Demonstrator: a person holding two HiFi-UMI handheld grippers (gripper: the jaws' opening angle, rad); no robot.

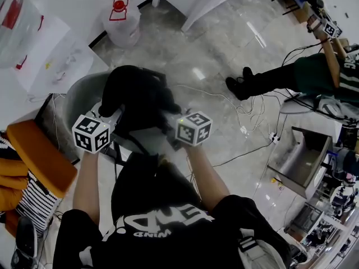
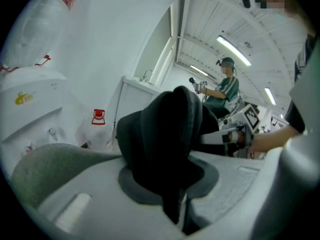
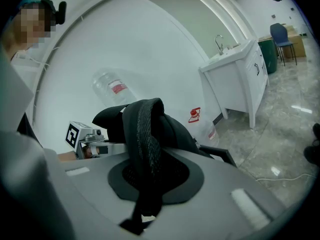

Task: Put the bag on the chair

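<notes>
A black bag (image 1: 134, 94) hangs between my two grippers over the grey chair (image 1: 81, 94). My left gripper (image 1: 112, 119) is shut on a black fabric strap (image 2: 172, 149) of the bag, which bulges up between its jaws. On the bag's other side my right gripper (image 1: 170, 122) is shut on a black mesh strap (image 3: 144, 149). Each gripper shows in the other's view, across the bag. The chair's grey seat (image 2: 47, 166) lies low at the left of the left gripper view. Its black armrest (image 3: 220, 154) shows behind the bag in the right gripper view.
A big water jug (image 1: 120, 18) stands on the floor beyond the chair. At the left are an orange cushion (image 1: 42, 156) and striped cloth. A person (image 1: 314, 74) sits at the right, with cables (image 1: 241, 111) on the marble floor and an open metal box (image 1: 300, 161). A white sink cabinet (image 3: 240, 69) stands by the wall.
</notes>
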